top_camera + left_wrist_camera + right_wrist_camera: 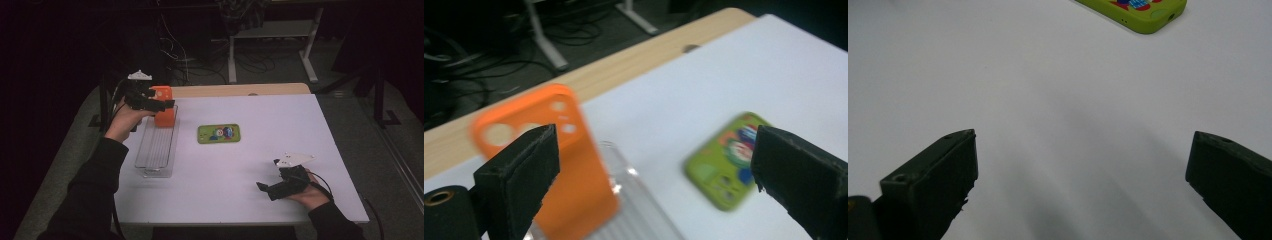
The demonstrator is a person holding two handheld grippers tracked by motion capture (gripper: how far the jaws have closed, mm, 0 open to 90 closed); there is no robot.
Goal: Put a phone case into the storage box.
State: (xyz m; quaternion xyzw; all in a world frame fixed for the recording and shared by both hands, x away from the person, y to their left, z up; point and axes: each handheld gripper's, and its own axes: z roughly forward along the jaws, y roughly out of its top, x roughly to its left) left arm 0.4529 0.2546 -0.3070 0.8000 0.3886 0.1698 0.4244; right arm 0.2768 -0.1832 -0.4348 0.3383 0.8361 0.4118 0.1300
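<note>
We see the orange phone case [549, 165] blurred in the left gripper view, its lower end cut off at the frame's bottom, standing upright at the far end of the clear plastic tray [156, 150]. It sits just behind one jaw of our left gripper [161, 105], whose jaws gape wide with nothing clamped. Our right gripper [265, 188] rests low over the white table [280, 125], equally wide and empty, well apart from the green phone case [218, 133].

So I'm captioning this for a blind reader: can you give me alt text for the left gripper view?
An orange phone case stands upright at the end of a clear plastic tray, seen between the open black jaws of the left gripper. A green phone case lies flat on the white table beyond.
</note>
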